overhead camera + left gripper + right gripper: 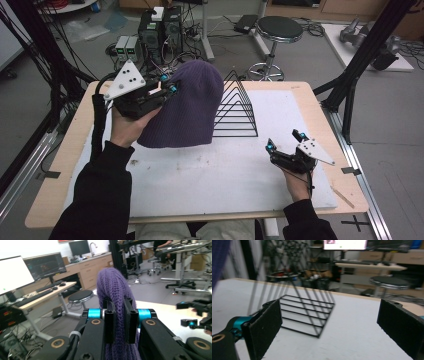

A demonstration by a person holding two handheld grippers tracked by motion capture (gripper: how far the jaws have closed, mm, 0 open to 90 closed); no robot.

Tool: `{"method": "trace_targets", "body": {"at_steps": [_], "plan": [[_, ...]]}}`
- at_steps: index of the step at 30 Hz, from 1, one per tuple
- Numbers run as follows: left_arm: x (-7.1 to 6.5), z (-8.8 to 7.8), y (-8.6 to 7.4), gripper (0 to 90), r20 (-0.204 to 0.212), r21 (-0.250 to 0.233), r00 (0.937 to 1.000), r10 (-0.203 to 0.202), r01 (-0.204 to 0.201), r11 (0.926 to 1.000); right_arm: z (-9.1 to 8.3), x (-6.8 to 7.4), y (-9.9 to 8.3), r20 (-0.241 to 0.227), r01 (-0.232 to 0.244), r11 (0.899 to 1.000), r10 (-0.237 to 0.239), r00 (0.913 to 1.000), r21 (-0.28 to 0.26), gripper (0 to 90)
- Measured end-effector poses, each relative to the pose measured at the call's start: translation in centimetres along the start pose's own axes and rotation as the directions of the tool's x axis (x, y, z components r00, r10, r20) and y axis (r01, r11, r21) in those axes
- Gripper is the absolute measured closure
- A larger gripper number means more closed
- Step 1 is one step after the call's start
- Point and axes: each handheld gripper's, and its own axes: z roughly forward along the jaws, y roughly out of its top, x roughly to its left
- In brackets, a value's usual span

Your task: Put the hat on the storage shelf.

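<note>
Currently your left gripper (120, 320) has its jaws clamped on a fold of the purple knitted beanie (187, 107), lifted off the white worktop (225, 170). Your right gripper (283, 141) idles wide open, empty. Risk: the hanging knit snags the black wire rack (235, 107) beside it, or slips from the thin pinch.

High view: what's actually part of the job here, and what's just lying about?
In the job:
- purple knit beanie, lifted off the table
- left gripper, shut on the beanie's fabric
- right gripper, open, holding nothing
- black wire rack, right beside the beanie

Lying about:
- white mat covering the table
- black stool behind the table
- computer towers on the floor
</note>
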Motion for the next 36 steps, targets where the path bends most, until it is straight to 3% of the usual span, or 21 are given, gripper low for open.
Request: {"method": "trace_targets", "body": {"at_steps": [2, 3, 5, 7, 8, 11, 13, 15, 17, 19, 20, 22, 23, 24, 26, 27, 28, 32, 36], "plan": [[-0.3, 0.3, 0.2, 82.0, 0.021, -0.005, 0.9998, 0.003, -0.003, 1.0000, 0.4, 0.2, 0.3, -0.106, -0.024, 1.000, 0.026, 0.9940, 0.017, 5.1], [-0.4, 0.4, 0.2, 82.0, 0.032, -0.005, 0.9995, 0.001, -0.001, 1.0000, 0.7, 0.3, 0.4, -0.188, -0.046, 0.998, 0.053, 0.9808, 0.038, 4.2], [-0.7, 0.8, 0.2, 82.0, 0.043, -0.002, 0.9991, 0.002, -0.002, 1.0000, 1.5, 1.1, 0.7, -0.330, -0.077, 0.993, 0.101, 0.9387, 0.085, 3.3], [-0.9, 1.1, 0.1, 82.0, 0.060, -0.004, 0.9982, 0.002, -0.002, 1.0000, 2.3, 2.3, 1.0, -0.418, -0.078, 0.990, 0.120, 0.9007, 0.118, 3.3], [-1.0, 1.2, 0.0, 82.0, 0.069, -0.006, 0.9976, -0.001, 0.001, 1.0000, 2.8, 2.9, 1.0, -0.443, -0.084, 0.987, 0.136, 0.8863, 0.136, 3.3], [-1.3, 1.6, 0.1, 82.0, 0.099, -0.020, 0.9950, -0.015, 0.017, 0.9997, 4.6, 4.6, 0.9, -0.516, -0.141, 0.966, 0.235, 0.8237, 0.215, 3.5], [-1.4, 1.6, 0.2, 82.0, 0.117, -0.026, 0.9930, -0.018, 0.021, 0.9994, 5.8, 5.4, 0.7, -0.533, -0.164, 0.958, 0.269, 0.8024, 0.236, 3.6], [-1.5, 1.7, 0.3, 82.0, 0.135, -0.037, 0.9905, -0.029, 0.034, 0.9987, 6.7, 6.0, 0.6, -0.570, -0.202, 0.946, 0.315, 0.7587, 0.254, 5.0], [-1.5, 1.7, 0.3, 82.0, 0.156, -0.051, 0.9866, -0.047, 0.056, 0.9971, 7.4, 6.5, 0.6, -0.604, -0.227, 0.940, 0.338, 0.7215, 0.255, 6.0], [-1.4, 1.7, 0.3, 82.0, 0.179, -0.067, 0.9814, -0.070, 0.083, 0.9943, 7.9, 7.0, 0.7, -0.619, -0.226, 0.943, 0.332, 0.7120, 0.246, 7.3], [-1.5, 1.7, 0.3, 82.0, 0.181, -0.069, 0.9809, -0.071, 0.084, 0.9941, 8.1, 7.1, 0.7, -0.627, -0.229, 0.940, 0.339, 0.7017, 0.252, 11.2], [-1.4, 1.7, 0.3, 82.0, 0.184, -0.068, 0.9808, -0.065, 0.079, 0.9945, 8.2, 7.1, 0.7, -0.661, -0.230, 0.941, 0.338, 0.6706, 0.248, 34.3], [-1.4, 1.7, 0.3, 81.9, 0.188, -0.068, 0.9802, -0.062, 0.076, 0.9948, 8.1, 7.1, 0.9, -0.668, -0.226, 0.944, 0.330, 0.6676, 0.240, 47.9], [-1.3, 1.7, 0.2, 81.9, 0.188, -0.069, 0.9803, -0.060, 0.074, 0.9949, 7.8, 7.0, 1.0, -0.668, -0.218, 0.950, 0.311, 0.6756, 0.222, 61.6], [-1.1, 1.7, 0.2, 81.7, 0.193, -0.077, 0.9791, -0.062, 0.078, 0.9940, 7.3, 6.9, 1.4, -0.661, -0.189, 0.964, 0.265, 0.7020, 0.186, 78.9], [-1.0, 1.7, 0.1, 81.7, 0.193, -0.084, 0.9793, -0.060, 0.077, 0.9934, 7.0, 6.8, 1.7, -0.651, -0.171, 0.972, 0.236, 0.7209, 0.163, 81.1], [-0.9, 1.7, 0.1, 81.7, 0.192, -0.094, 0.9797, -0.058, 0.077, 0.9926, 6.7, 6.6, 2.0, -0.648, -0.158, 0.975, 0.220, 0.7293, 0.154, 81.9], [-0.5, 1.7, 0.2, 81.7, 0.180, -0.140, 0.9829, -0.039, 0.065, 0.9880, 5.8, 5.5, 3.9, -0.615, -0.093, 0.992, 0.124, 0.7785, 0.083, 82.6], [0.2, 2.2, 0.5, 81.7, 0.161, -0.188, 0.9869, -0.011, 0.042, 0.9813, 5.8, 4.1, 6.3, -0.577, -0.017, 0.999, 0.036, 0.8159, 0.038, 82.6]]}}
